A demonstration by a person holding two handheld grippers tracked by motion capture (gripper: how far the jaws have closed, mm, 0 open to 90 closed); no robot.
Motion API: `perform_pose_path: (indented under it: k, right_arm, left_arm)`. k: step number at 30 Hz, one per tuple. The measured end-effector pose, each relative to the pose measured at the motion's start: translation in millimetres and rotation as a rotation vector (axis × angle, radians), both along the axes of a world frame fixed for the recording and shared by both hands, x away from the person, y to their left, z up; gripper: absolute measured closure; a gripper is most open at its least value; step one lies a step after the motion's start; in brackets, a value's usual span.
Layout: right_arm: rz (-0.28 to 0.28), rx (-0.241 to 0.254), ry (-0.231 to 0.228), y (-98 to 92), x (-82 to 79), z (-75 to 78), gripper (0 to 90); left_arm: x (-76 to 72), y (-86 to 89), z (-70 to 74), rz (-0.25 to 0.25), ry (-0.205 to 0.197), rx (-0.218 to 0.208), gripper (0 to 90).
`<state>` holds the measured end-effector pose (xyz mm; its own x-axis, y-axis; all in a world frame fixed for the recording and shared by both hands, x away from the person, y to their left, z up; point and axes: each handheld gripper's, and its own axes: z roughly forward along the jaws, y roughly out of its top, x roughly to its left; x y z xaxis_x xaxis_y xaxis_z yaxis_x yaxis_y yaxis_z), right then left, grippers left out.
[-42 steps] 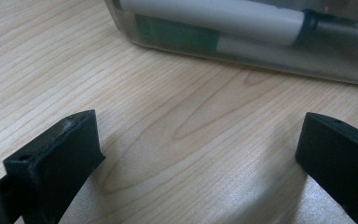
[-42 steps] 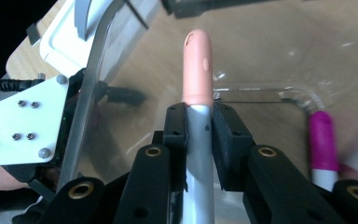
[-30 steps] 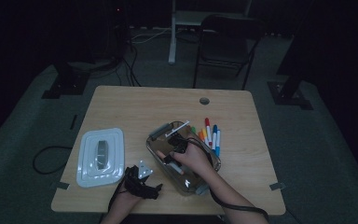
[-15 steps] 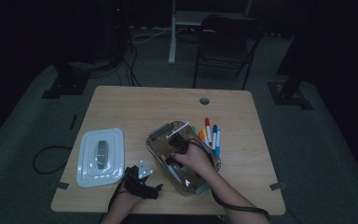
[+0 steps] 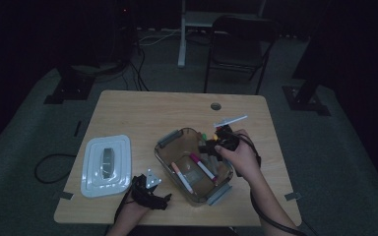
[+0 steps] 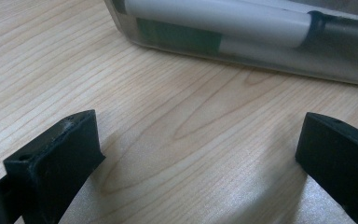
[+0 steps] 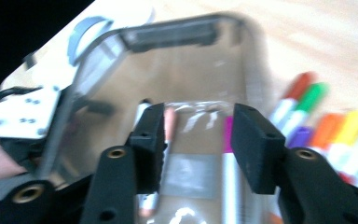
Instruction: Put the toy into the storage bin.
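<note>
A clear plastic container (image 5: 163, 157) sits mid-table, holding a pink-capped marker (image 5: 181, 177) and a magenta-capped marker (image 5: 202, 167). My right gripper (image 5: 215, 142) hovers over its far right rim. In the right gripper view the jaws (image 7: 198, 116) have just been opening and nothing is between them; the container (image 7: 177, 28) with the pink marker (image 7: 170, 122) and magenta marker (image 7: 227, 128) lies below. My left gripper (image 5: 152, 186) rests on the table at the container's near left. Its jaws (image 6: 200, 140) stand wide open and empty, facing the container wall (image 6: 261, 60).
The white lid (image 5: 106, 164) lies flat at the table's left. Several loose markers (image 7: 307, 98) lie on the wood right of the container, and a white marker (image 5: 231, 120) sits beyond my right hand. A cable hole (image 5: 216, 106) is at the back.
My right hand has lifted from inside the container and moved right, toward its far right rim, with its jaws opened. The magenta marker now lies uncovered in the container. The left gripper stayed put.
</note>
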<state>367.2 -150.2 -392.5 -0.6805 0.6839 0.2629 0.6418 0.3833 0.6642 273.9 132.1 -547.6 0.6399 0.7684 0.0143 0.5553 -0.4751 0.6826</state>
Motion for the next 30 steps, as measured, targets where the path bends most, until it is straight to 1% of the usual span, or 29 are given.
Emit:
perform_pose_path:
  k: [1,2,4,5,7,8,10,11,12,13,14,15,18,21,22,25,30]
  right_arm:
    - [-0.018,0.003,-0.012,-5.6,0.4,0.8,52.7]
    - [-0.061,0.007,-0.026,-20.4,1.8,1.3,53.6]
    - [-0.105,0.022,-0.021,-34.4,3.8,-0.4,54.3]
    - [-0.129,0.024,-0.026,-41.0,5.1,-2.4,54.3]
    - [-0.174,0.004,-0.021,-52.4,8.7,-8.5,53.8]
    - [-0.201,0.007,-0.018,-57.9,11.0,-12.6,54.5]
    - [-0.248,-0.001,0.004,-67.9,16.4,-23.0,55.2]
    - [-0.278,-0.010,0.003,-72.1,19.1,-29.0,56.2]
    - [-0.278,-0.010,0.003,-72.1,19.1,-29.0,56.2]
    - [-0.298,-0.027,0.016,-76.0,22.3,-35.3,56.7]
    - [-0.350,-0.026,0.047,-84.3,29.3,-51.5,58.6]
    - [-0.361,-0.037,0.065,-87.1,32.3,-58.7,58.7]
    - [-0.405,-0.052,0.099,-92.0,39.0,-78.8,59.0]
    - [-0.440,-0.064,0.122,-93.5,45.1,-96.1,59.0]
    - [-0.452,-0.058,0.130,-93.3,46.5,-100.8,59.0]
    - [-0.471,-0.052,0.141,-91.3,50.3,-111.6,59.2]
    - [-0.491,-0.076,0.154,-88.0,55.2,-121.8,62.1]
  left_arm:
    - [0.0,0.0,0.0,0.000,0.000,0.000,0.5]
    - [0.0,0.0,0.0,0.000,0.000,0.000,0.5]
    - [0.0,0.0,-0.1,0.000,-0.001,0.000,0.5]
    - [0.0,-0.1,-0.1,0.001,-0.001,-0.001,0.5]
    - [0.0,0.0,-0.1,0.001,-0.001,-0.001,0.5]
    - [0.0,0.0,-0.1,0.001,-0.001,-0.001,0.5]
    - [0.0,-0.1,-0.2,0.002,-0.001,-0.002,0.5]
    - [0.0,0.0,-0.1,0.000,0.000,0.000,0.5]
    - [0.0,0.0,-0.1,0.000,0.000,0.000,0.5]
    - [0.0,0.0,-0.1,0.000,0.000,0.001,0.5]
    - [0.0,0.0,-0.1,0.000,0.000,0.001,0.5]
    - [0.0,0.0,-0.1,0.000,0.000,0.001,0.5]
    - [0.0,0.0,-0.1,0.000,0.000,0.001,0.5]
    - [0.0,0.0,-0.1,0.000,0.000,0.001,0.5]
    - [0.0,0.0,-0.1,0.000,0.000,0.001,0.5]
    - [0.0,0.0,-0.1,0.000,0.000,0.001,0.5]
    - [0.0,0.0,-0.1,0.000,0.000,0.001,0.5]
